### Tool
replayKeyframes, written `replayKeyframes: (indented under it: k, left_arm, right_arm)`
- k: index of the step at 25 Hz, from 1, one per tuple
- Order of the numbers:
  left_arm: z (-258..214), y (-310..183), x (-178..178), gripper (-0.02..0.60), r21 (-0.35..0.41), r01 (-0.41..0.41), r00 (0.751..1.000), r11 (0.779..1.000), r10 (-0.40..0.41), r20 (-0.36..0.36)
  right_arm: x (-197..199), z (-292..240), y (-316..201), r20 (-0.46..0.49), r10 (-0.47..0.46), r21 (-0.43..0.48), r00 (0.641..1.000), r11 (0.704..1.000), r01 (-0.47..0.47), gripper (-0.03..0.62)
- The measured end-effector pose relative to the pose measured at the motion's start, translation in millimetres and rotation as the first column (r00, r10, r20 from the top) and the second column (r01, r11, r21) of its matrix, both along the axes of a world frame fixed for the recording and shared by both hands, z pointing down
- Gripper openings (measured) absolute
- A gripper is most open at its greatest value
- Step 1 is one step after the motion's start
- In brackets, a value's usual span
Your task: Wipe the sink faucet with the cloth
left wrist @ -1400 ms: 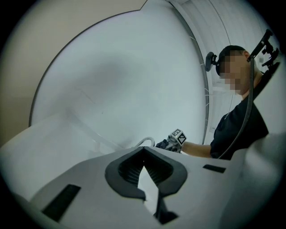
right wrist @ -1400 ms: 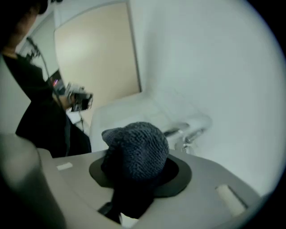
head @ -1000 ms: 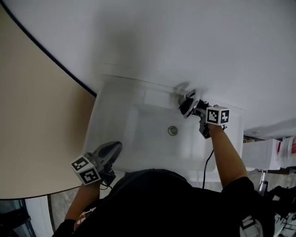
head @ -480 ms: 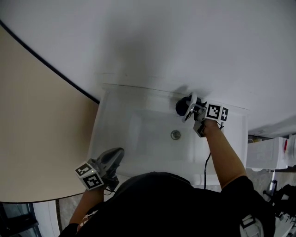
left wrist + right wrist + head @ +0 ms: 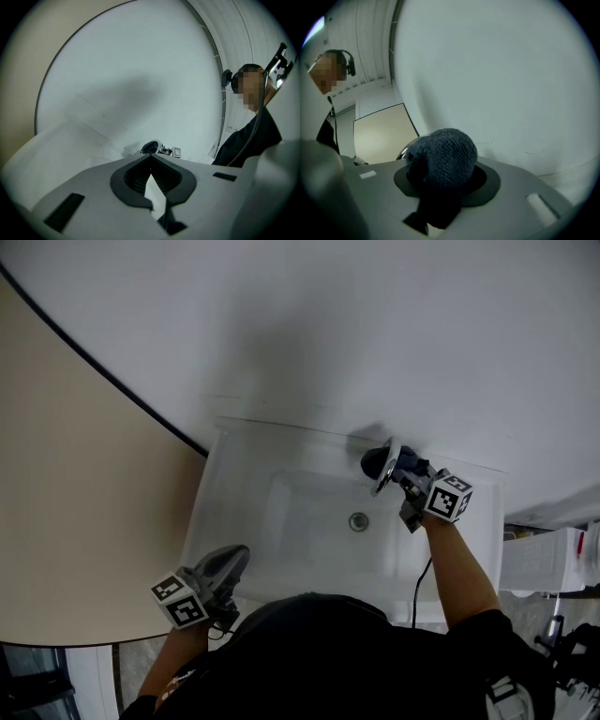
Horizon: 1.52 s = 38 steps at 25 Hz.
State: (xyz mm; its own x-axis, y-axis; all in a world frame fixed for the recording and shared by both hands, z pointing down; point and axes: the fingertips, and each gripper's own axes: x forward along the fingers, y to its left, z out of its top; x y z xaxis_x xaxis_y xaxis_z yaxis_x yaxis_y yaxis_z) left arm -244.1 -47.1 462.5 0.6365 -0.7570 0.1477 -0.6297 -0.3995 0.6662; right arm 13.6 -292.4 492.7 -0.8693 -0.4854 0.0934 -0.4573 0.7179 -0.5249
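Blue-grey cloth, one, gripped in right jaws; left jaws closed, empty; one faucet.

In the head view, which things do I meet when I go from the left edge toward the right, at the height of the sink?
Beige surface → left gripper → sink drain → dark blue cloth, held by the right gripper.

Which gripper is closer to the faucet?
Right. The right gripper holds its cloth at the faucet; the left gripper sits at the sink's opposite front corner.
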Motion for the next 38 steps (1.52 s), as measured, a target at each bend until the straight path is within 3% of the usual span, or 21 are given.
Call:
replayKeyframes:
  k: [5,9,11,14,16,19,20,21,22,23,24,26,28,29,31,33,35,38]
  left_arm:
    - [-7,0,6,0.000,-0.007,-0.011,1.000,1.000,0.011,0.022]
    - [-5,0,9,0.000,-0.002,-0.024,0.999,1.000,0.024,0.038]
    - [-2,2,9,0.000,-0.006,-0.023,0.999,1.000,0.023,0.034]
    - [2,1,13,0.000,-0.012,-0.027,0.999,1.000,0.027,0.021]
    - [3,-1,15,0.000,-0.003,-0.037,0.999,0.999,0.037,0.011]
    - [9,2,9,0.000,0.014,-0.043,0.999,0.999,0.043,0.016]
    - [13,4,5,0.000,0.019,-0.040,0.999,0.999,0.040,0.020]
    - [18,5,2,0.000,0.025,-0.036,0.999,0.999,0.036,0.020]
    - [23,5,-2,0.000,0.033,-0.033,0.999,0.999,0.033,0.014]
    - [28,5,-6,0.000,0.043,-0.032,0.999,0.999,0.032,0.006]
    - [32,6,-9,0.000,0.051,-0.030,1.000,0.998,0.030,-0.002]
    - [37,7,-15,0.000,0.059,-0.023,1.000,0.998,0.023,-0.002]
    - [39,9,-17,0.000,0.074,-0.026,0.999,0.997,0.024,0.024]
    - [39,10,-19,0.000,0.087,-0.029,0.999,0.996,0.026,0.041]
    - [38,11,-21,0.000,0.118,-0.036,0.997,0.992,0.027,0.073]
    - [41,11,-26,0.000,0.140,-0.037,0.996,0.989,0.024,0.088]
    - [47,13,-34,0.000,0.159,-0.026,0.996,0.987,0.012,0.088]
    - [56,20,-51,0.000,0.170,-0.020,0.998,0.985,0.009,0.067]
  right_arm:
    - [-6,0,23,-0.064,-0.165,0.137,0.984,0.975,0.173,0.143]
    - [-4,2,42,-0.248,-0.276,0.218,0.929,0.918,0.331,0.143]
    - [-6,2,54,-0.370,-0.319,0.244,0.872,0.873,0.423,0.143]
    - [-13,7,88,-0.531,-0.420,0.212,0.736,0.775,0.596,0.146]
    - [-9,1,103,-0.594,-0.445,0.184,0.670,0.736,0.652,0.146]
    - [-4,-48,95,-0.606,-0.372,0.240,0.703,0.757,0.607,0.147]
    - [-7,-68,87,-0.633,-0.322,0.266,0.704,0.764,0.588,0.147]
    - [-13,-85,75,-0.679,-0.270,0.281,0.682,0.763,0.582,0.147]
    - [-24,-96,63,-0.741,-0.223,0.275,0.633,0.760,0.589,0.147]
    - [-37,-99,50,-0.813,-0.184,0.242,0.552,0.756,0.609,0.147]
    - [-50,-93,38,-0.884,-0.158,0.182,0.440,0.750,0.636,0.149]
    - [-69,-60,17,-0.977,-0.149,-0.003,0.154,0.729,0.685,0.149]
    - [-73,-13,5,-0.970,-0.192,-0.241,-0.149,0.699,0.673,0.149]
    - [-70,9,0,-0.934,-0.220,-0.354,-0.282,0.680,0.642,0.149]
    - [-61,49,-8,-0.832,-0.255,-0.526,-0.492,0.642,0.557,0.149]
    - [-48,85,-18,-0.733,-0.267,-0.626,-0.625,0.624,0.467,0.149]
    - [-36,112,-29,-0.644,-0.246,-0.678,-0.725,0.622,0.391,0.149]
    - [-26,132,-41,-0.529,-0.231,-0.720,-0.816,0.631,0.289,0.149]
